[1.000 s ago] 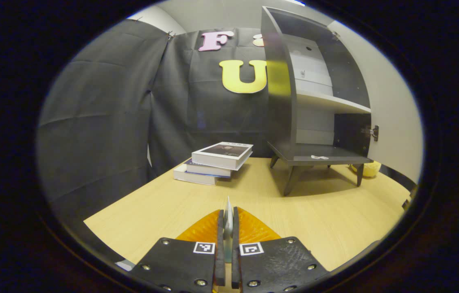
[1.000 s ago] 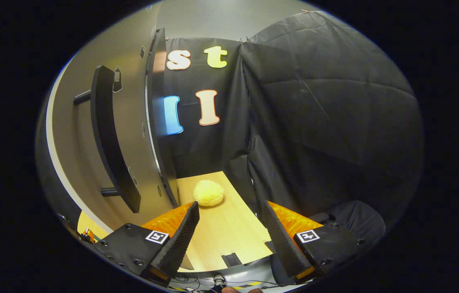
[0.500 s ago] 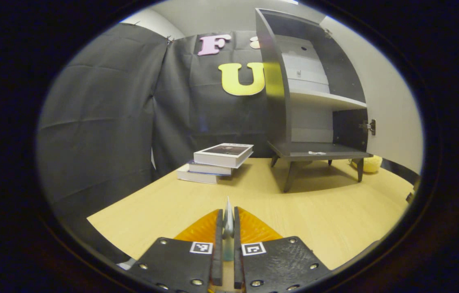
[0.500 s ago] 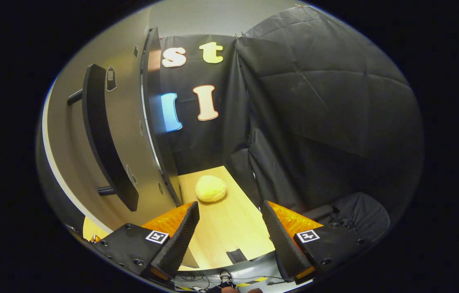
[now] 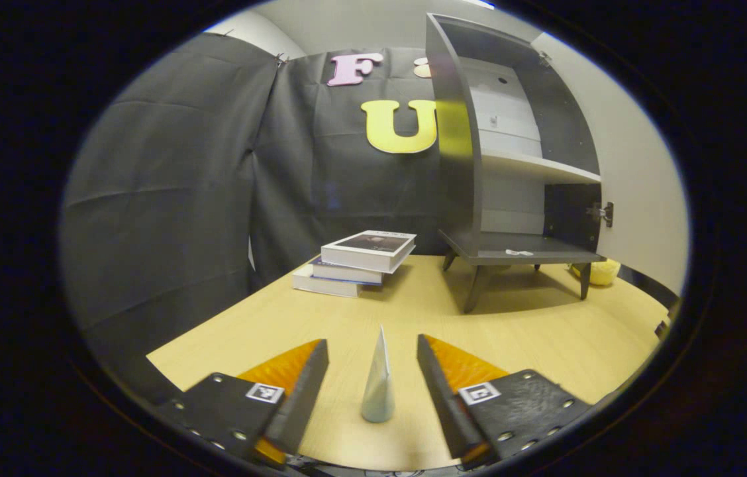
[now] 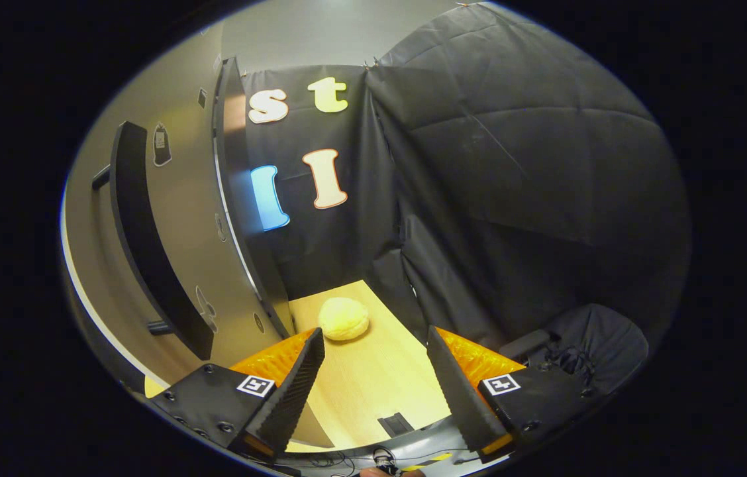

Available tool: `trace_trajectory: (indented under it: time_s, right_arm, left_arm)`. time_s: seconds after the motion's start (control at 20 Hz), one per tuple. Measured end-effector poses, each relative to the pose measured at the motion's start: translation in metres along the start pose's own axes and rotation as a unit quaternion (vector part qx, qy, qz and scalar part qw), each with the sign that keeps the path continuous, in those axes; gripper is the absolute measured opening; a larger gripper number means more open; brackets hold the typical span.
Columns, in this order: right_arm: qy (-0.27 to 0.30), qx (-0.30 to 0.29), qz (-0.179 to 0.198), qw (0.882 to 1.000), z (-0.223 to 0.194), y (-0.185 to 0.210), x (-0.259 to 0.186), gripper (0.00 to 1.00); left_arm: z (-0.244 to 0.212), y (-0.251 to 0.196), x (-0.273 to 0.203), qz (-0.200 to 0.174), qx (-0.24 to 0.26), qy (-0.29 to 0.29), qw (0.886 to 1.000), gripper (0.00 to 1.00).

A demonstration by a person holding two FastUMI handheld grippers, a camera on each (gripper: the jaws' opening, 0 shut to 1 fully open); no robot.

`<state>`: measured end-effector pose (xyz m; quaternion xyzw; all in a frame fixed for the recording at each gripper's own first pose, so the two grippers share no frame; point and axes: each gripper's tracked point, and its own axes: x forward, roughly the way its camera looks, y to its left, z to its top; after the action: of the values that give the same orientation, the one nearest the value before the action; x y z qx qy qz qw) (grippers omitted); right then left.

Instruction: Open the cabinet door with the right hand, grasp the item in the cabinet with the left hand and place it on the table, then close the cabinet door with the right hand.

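The small white cone [image 5: 377, 381] stands upright on the desk [image 5: 532, 338], its long axis vertical, between the spread fingers of the left hand-held gripper [image 5: 372, 384], untouched. Next comes the cabinet door [image 6: 175, 218], standing open just left of the right hand-held gripper [image 6: 373, 377], which is spread, empty, and nearer its handle [image 6: 148, 245].

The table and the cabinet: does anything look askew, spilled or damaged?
Nothing is spilled or damaged. The stack of books is untidy: its top book sits turned against those beneath. The white cone stands upright on the table between the open left gripper fingers.
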<state>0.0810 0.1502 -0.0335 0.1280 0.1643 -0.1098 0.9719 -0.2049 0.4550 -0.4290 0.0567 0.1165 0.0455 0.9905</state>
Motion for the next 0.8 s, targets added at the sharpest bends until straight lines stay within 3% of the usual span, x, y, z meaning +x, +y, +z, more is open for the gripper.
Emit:
trace_trajectory:
  time_s: [0.1, 0.3, 0.55, 0.75, 0.8]
  right_arm:
    - [-0.004, 0.012, -0.004, 1.0, -0.003, -0.006, -0.001, 0.98]
    - [-0.021, 0.035, -0.02, 0.999, 0.0, -0.022, -0.005, 0.98]
    - [-0.073, 0.014, -0.03, 0.997, 0.028, -0.036, -0.022, 0.98]
    - [-0.1, -0.015, -0.017, 0.995, 0.046, -0.023, -0.028, 0.98]
    - [-0.105, -0.014, -0.007, 0.994, 0.05, -0.017, -0.031, 0.93]
  left_arm:
    - [0.015, 0.003, -0.011, 0.001, 0.016, -0.006, 1.0, 0.95]
    - [0.067, -0.004, -0.049, -0.012, 0.028, -0.027, 0.999, 0.95]
    - [0.122, -0.019, -0.106, -0.017, -0.014, -0.004, 1.0, 0.95]
    - [0.185, -0.036, -0.124, -0.031, -0.027, -0.006, 0.999, 0.95]
    - [0.201, -0.043, -0.125, -0.039, -0.028, -0.01, 0.999, 0.95]
